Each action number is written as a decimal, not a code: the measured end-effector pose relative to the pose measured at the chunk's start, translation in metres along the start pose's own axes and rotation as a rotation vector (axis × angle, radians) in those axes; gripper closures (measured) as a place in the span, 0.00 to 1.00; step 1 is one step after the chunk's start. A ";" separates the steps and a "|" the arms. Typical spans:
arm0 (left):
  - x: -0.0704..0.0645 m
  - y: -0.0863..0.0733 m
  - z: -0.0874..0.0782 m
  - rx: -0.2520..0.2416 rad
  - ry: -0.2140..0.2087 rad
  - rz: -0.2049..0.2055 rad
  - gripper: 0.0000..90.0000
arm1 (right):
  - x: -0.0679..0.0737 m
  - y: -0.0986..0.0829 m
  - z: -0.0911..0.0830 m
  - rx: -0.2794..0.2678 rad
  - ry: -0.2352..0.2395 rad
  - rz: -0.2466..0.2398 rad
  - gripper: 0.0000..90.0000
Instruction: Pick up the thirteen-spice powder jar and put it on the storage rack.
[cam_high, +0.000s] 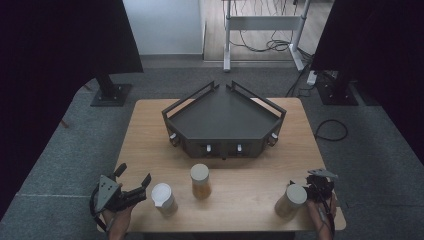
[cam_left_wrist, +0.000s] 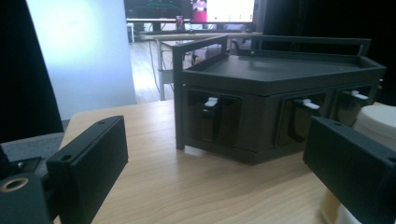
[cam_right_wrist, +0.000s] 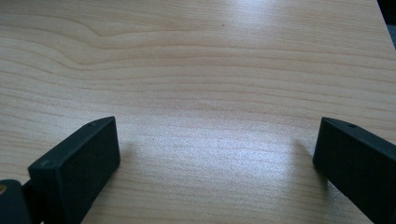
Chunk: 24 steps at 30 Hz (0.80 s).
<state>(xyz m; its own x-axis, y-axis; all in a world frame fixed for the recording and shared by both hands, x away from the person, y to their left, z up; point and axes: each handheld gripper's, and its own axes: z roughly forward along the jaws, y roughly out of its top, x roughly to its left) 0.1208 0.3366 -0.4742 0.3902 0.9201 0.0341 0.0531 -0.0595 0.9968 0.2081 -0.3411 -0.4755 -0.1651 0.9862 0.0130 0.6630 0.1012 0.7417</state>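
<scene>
Wooden table (cam_high: 250, 200) bears dark angular rack (cam_high: 225, 120).

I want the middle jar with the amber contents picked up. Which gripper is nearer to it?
Left. The left gripper is beside the left-hand jar, one jar away from the amber jar. The right gripper sits at the table's far right edge, beyond the right-hand jar.

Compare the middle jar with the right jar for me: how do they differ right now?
The middle jar holds amber contents; the right jar looks pale grey-beige. The middle jar stands alone before the black rack, well apart from both grippers; the right jar sits near the table edge, right beside the right gripper, whose jaws are open over bare wood. Both are upright with pale round lids.
</scene>
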 end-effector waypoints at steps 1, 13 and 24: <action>-0.001 0.000 0.000 0.000 -0.008 0.000 0.07 | 0.000 0.000 0.000 0.000 0.000 0.000 0.00; -0.012 0.004 0.002 0.000 -0.060 0.014 0.07 | 0.000 0.000 0.000 0.000 0.001 -0.001 0.00; -0.019 0.006 0.002 0.000 -0.102 0.028 0.07 | -0.001 0.000 0.000 0.000 0.003 -0.002 0.00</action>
<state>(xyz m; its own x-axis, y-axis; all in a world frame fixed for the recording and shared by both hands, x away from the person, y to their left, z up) 0.1151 0.3178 -0.4692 0.4830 0.8740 0.0543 0.0407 -0.0844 0.9956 0.2085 -0.3419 -0.4755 -0.1685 0.9856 0.0131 0.6627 0.1035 0.7417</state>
